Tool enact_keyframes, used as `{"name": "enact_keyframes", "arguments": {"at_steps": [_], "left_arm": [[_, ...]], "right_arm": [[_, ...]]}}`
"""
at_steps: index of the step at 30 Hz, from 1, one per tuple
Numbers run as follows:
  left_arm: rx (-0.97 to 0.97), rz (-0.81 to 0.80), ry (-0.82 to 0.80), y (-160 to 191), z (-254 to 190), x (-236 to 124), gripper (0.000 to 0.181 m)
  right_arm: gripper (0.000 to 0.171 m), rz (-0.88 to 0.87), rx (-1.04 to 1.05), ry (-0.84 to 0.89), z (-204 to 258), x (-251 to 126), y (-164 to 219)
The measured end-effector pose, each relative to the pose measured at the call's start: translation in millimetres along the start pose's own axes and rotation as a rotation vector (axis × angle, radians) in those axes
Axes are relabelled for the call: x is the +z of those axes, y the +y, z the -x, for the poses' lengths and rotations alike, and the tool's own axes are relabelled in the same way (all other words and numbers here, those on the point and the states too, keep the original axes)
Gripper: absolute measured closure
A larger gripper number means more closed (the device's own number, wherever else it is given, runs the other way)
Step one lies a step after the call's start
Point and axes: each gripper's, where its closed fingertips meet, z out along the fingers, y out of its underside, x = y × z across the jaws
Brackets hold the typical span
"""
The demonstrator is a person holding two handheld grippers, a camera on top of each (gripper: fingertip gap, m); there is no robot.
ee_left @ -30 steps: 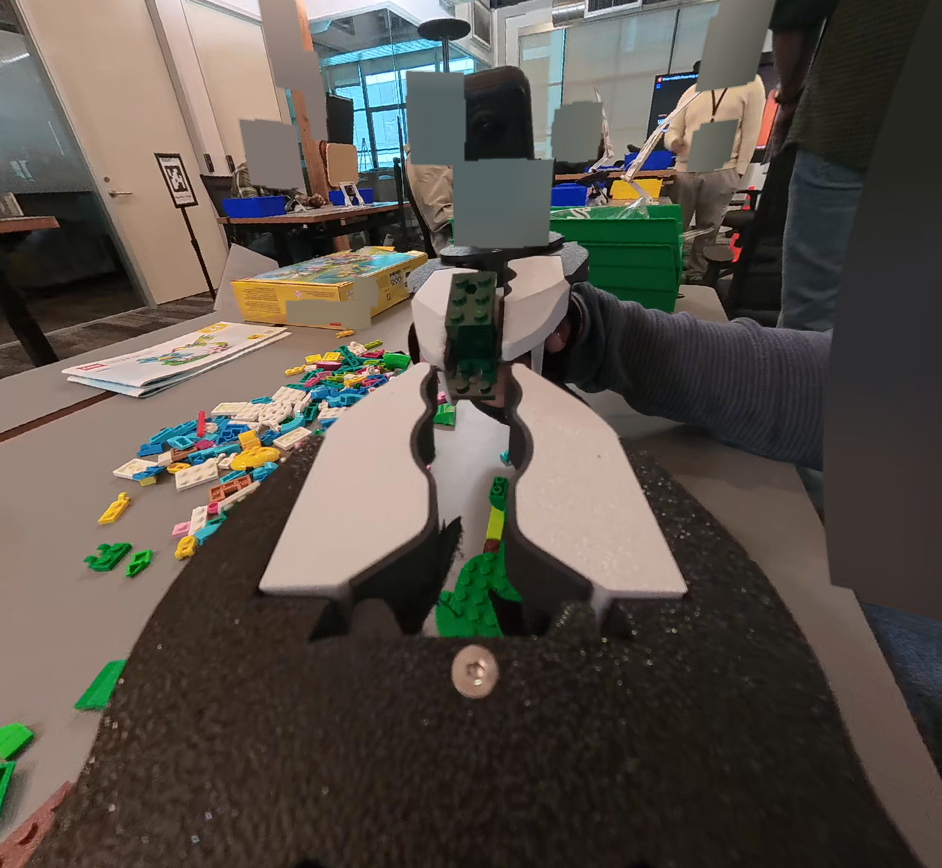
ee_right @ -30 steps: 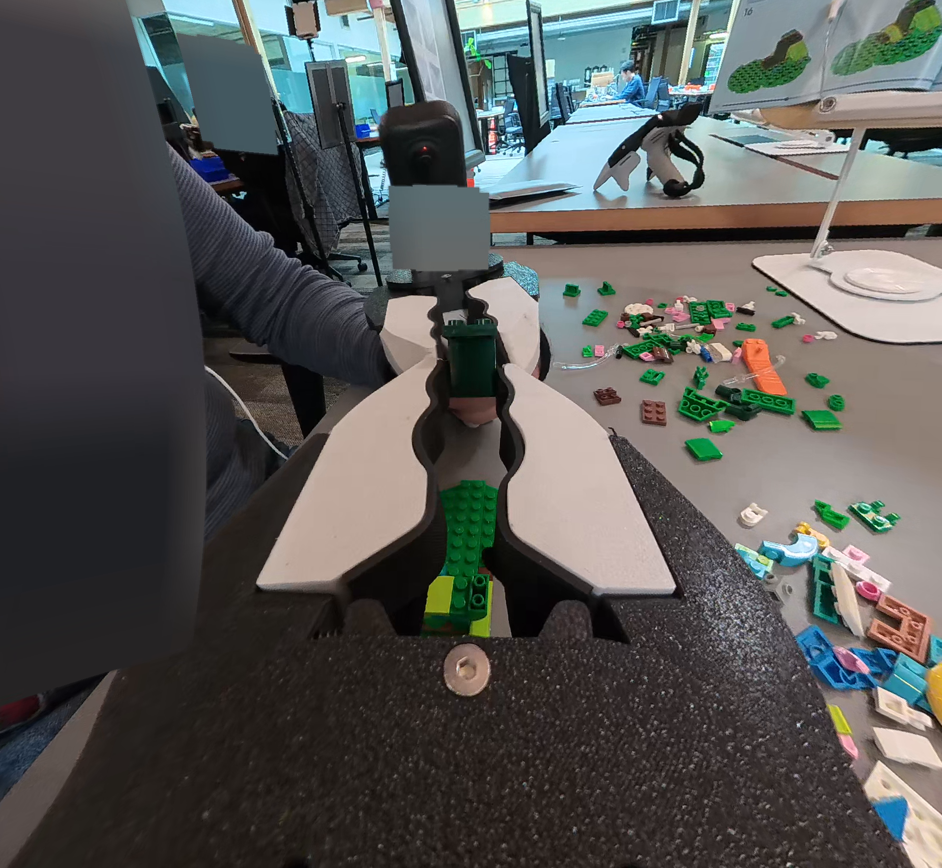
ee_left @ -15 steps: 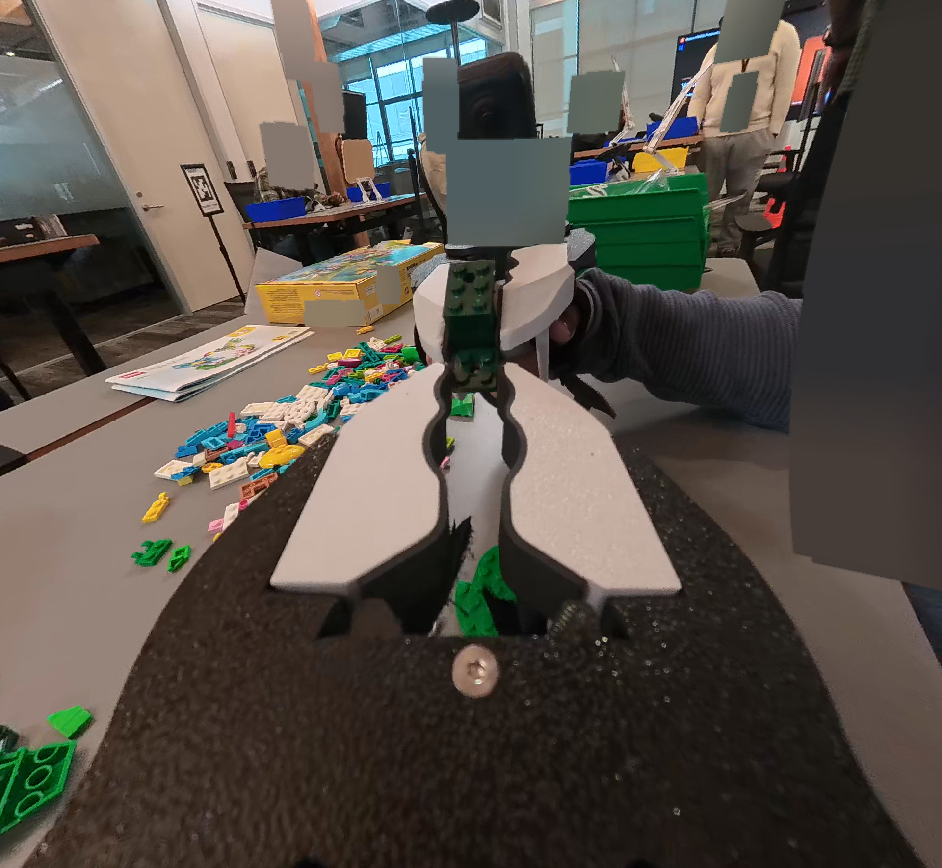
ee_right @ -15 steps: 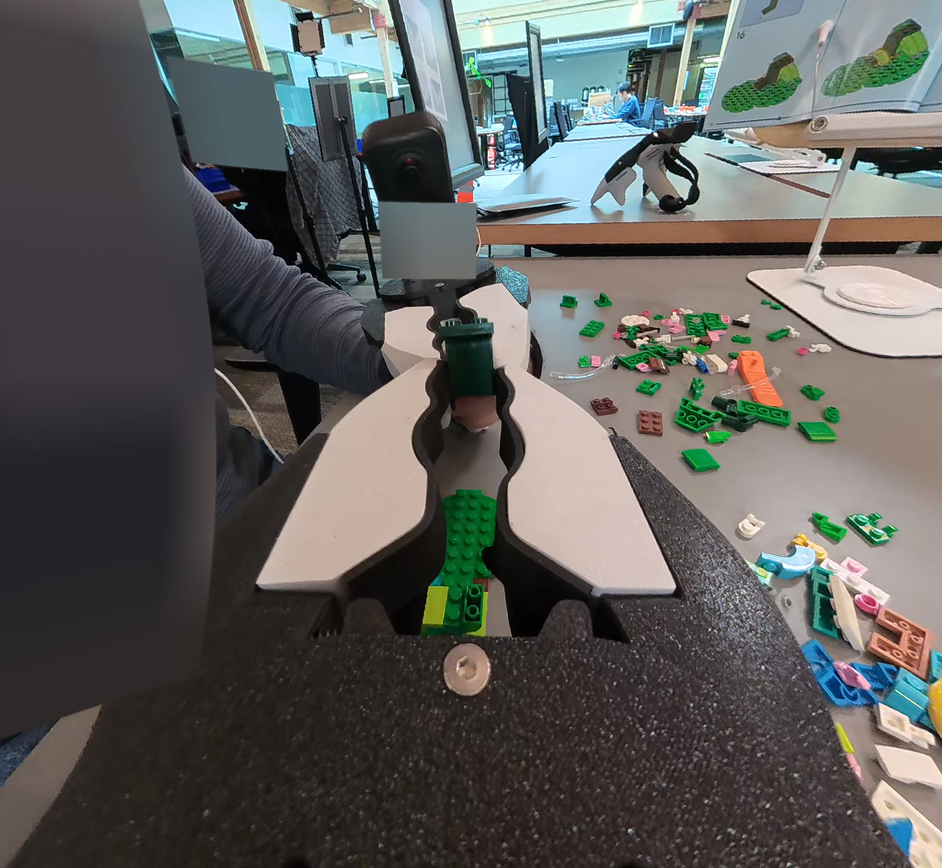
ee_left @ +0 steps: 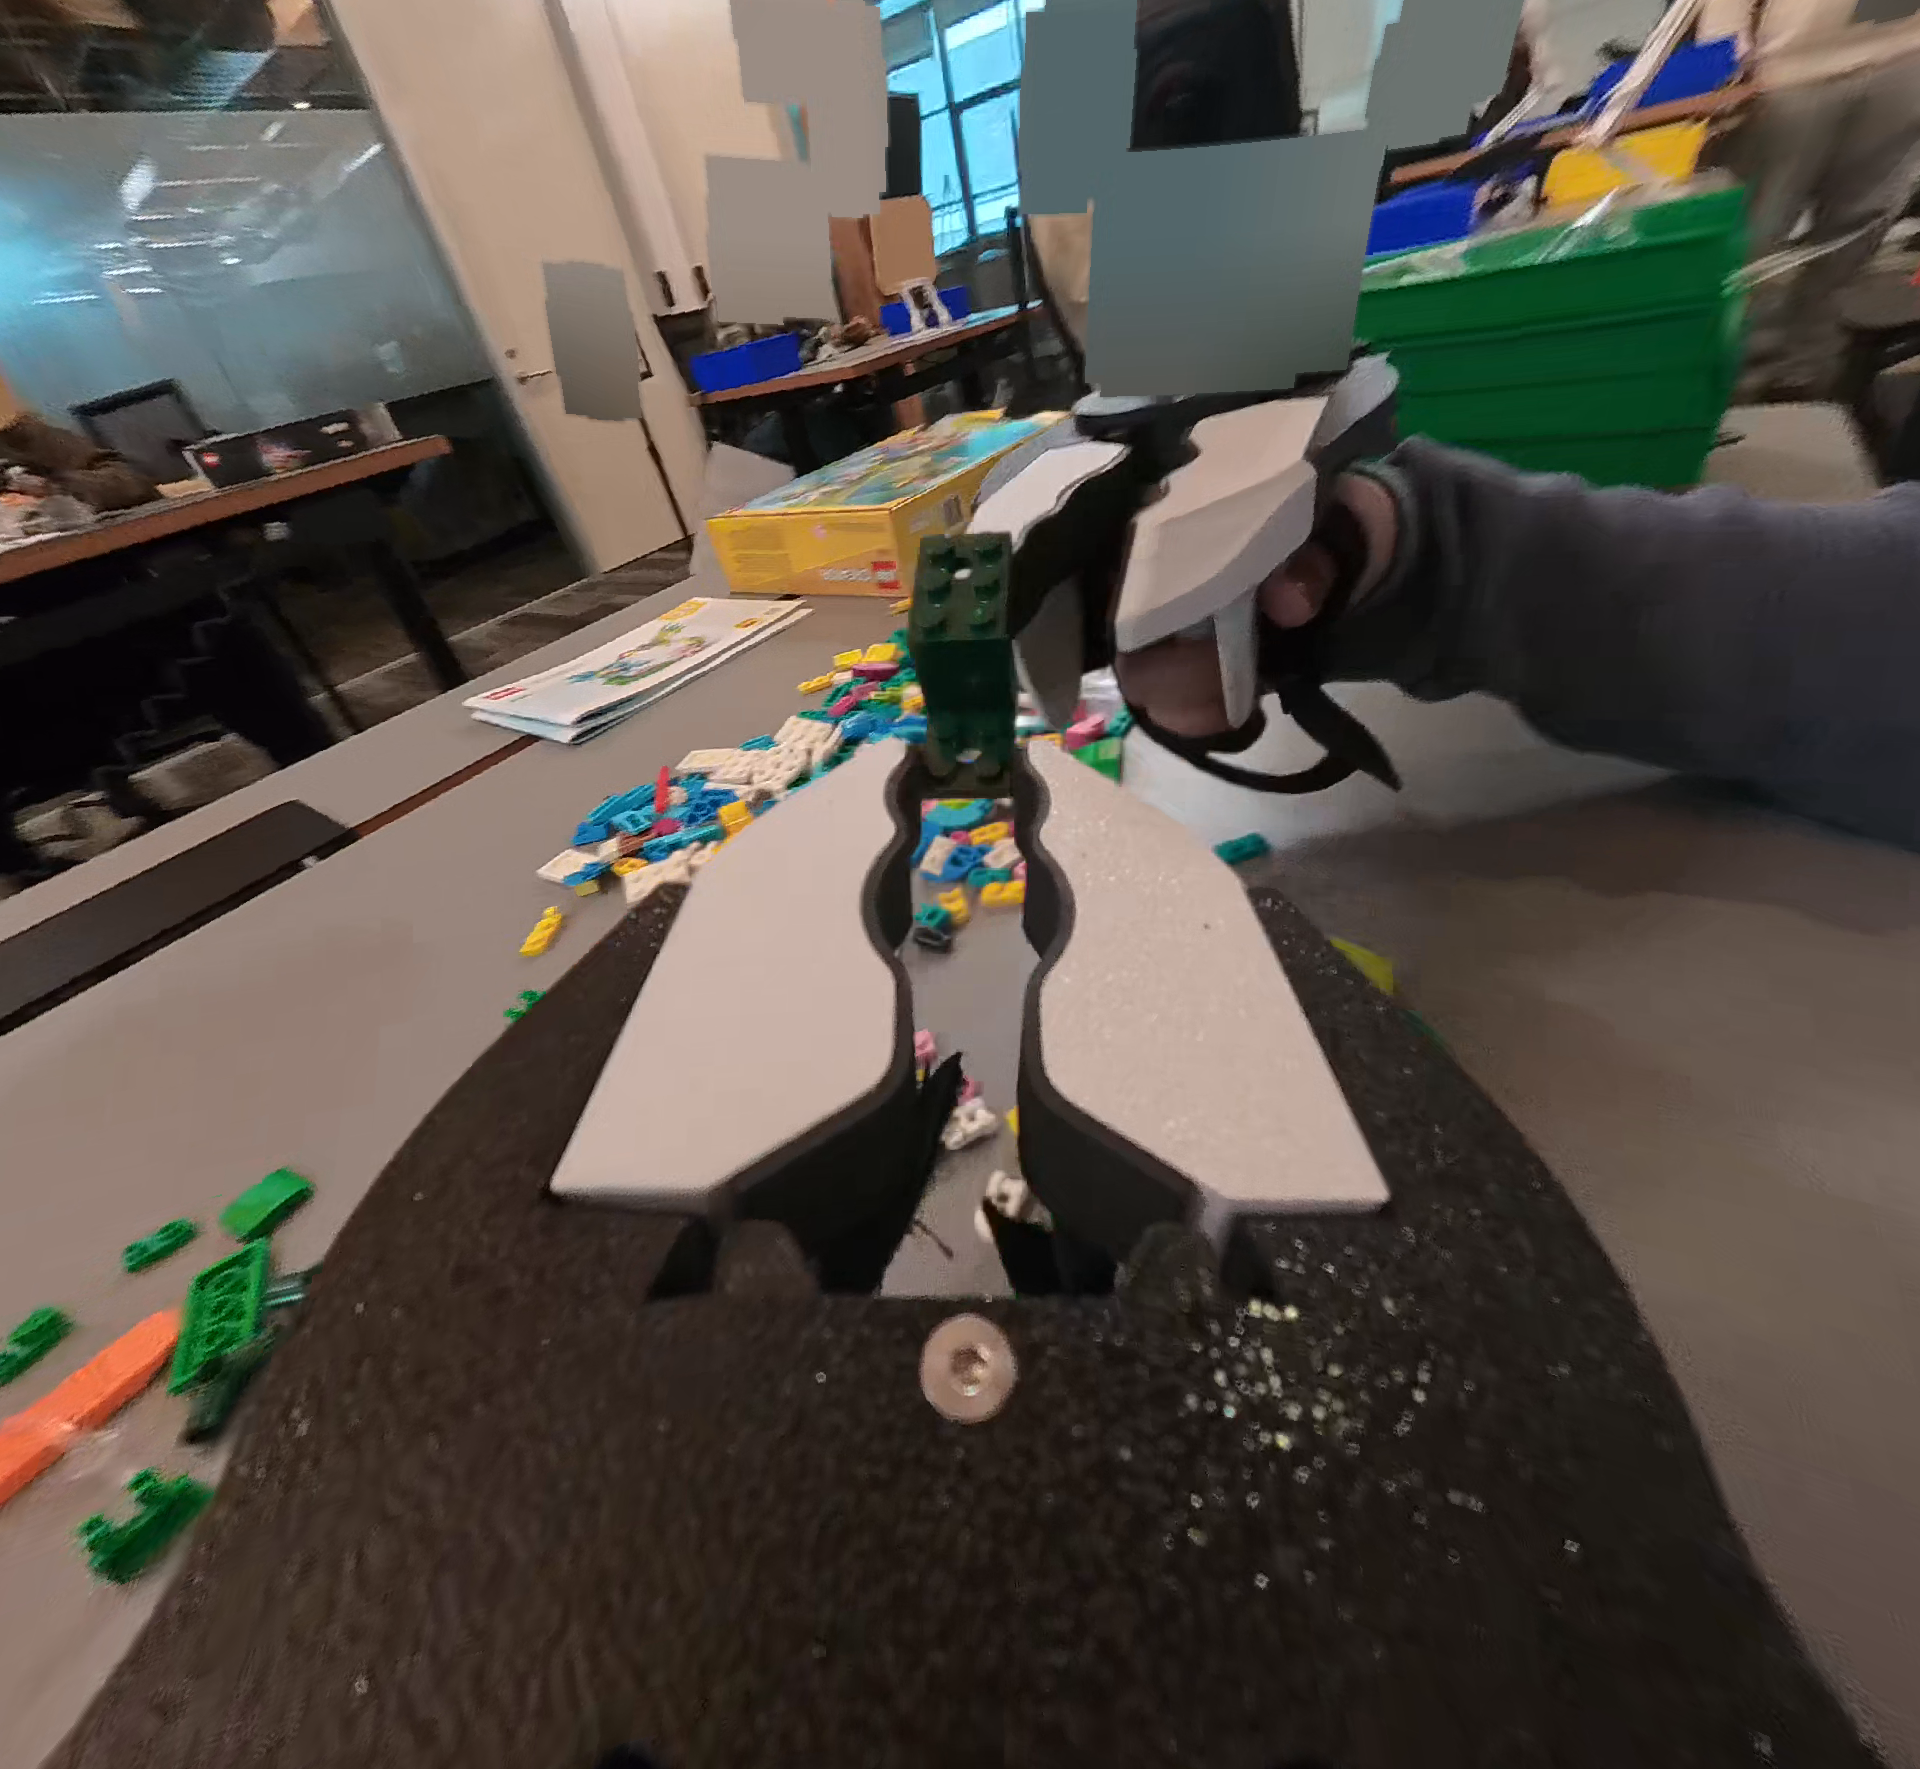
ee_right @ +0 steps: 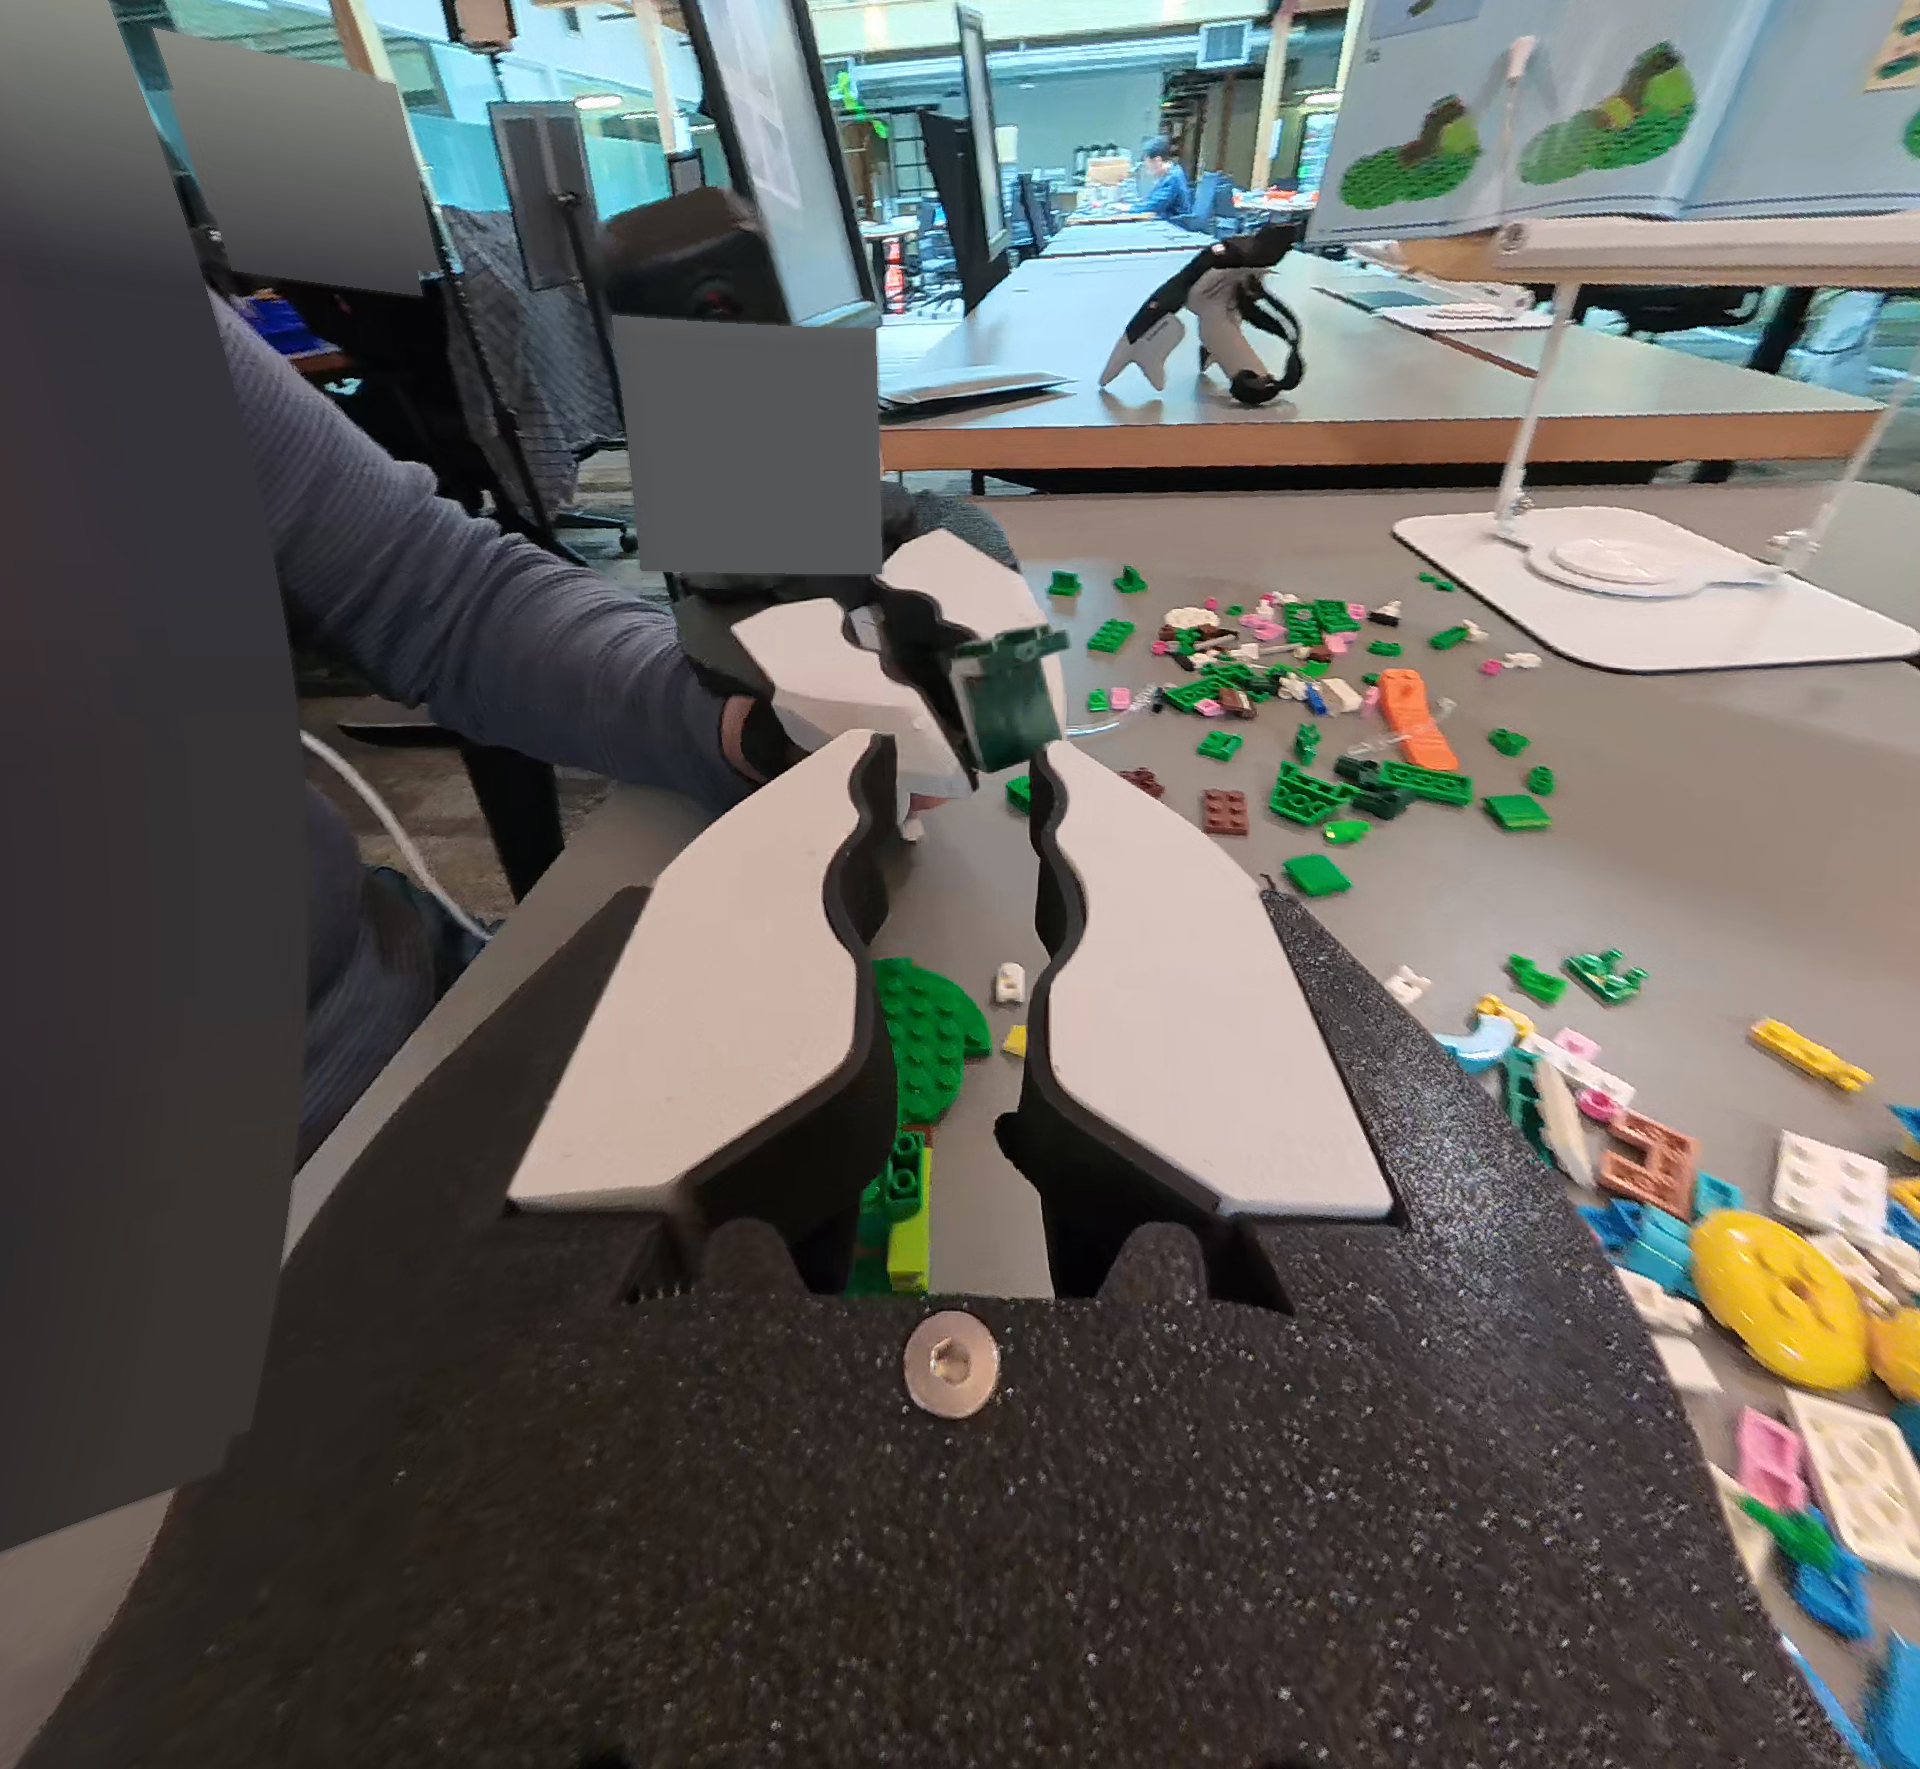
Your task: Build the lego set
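Note:
My left gripper (ee_left: 961, 769) is shut on a dark green brick stack (ee_left: 961, 639) and holds it upright above the table. The right wrist view shows the same stack (ee_right: 1008, 696) tilted between the left gripper's fingers (ee_right: 831, 680). My right gripper (ee_right: 961, 769) is open and empty, just in front of the stack and apart from it. In the left wrist view its fingers (ee_left: 1216, 524) stand to the right of the stack, held by a hand. A green plate build (ee_right: 925, 1033) with lime bricks lies on the grey table (ee_right: 1662, 867) under my right gripper.
Loose green pieces (ee_right: 1299, 680) and an orange piece (ee_right: 1413, 732) lie mid-table. Coloured pieces (ee_left: 727, 805) lie ahead of the left gripper, more (ee_right: 1766, 1252) at the right. An open instruction book (ee_right: 1558, 88) stands on a white stand (ee_right: 1662, 597). A yellow box (ee_left: 862, 524) and a booklet (ee_left: 634, 670) lie beyond. Left and right tips are no more than a few centimetres apart.
Both grippers held the dark green stack before. My right gripper has opened, let go and drawn away to the side. My left gripper keeps the stack and has swung over the coloured pieces.

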Motion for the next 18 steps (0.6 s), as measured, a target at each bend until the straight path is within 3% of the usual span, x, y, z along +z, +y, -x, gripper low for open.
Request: {"name": "enact_keyframes", "arguments": {"at_steps": [11, 18], "left_arm": [[-0.024, 0.057, 0.076, 8.4, -8.7, 3.9, 0.165], [-0.055, 0.218, 0.206, 34.2, -14.6, 2.4, 0.165]], "right_arm": [[0.146, 0.029, -0.015, 0.101, -4.8, -25.0, -1.3], [0.142, 0.095, -0.042, 0.159, -2.7, -30.5, 12.8]]}}
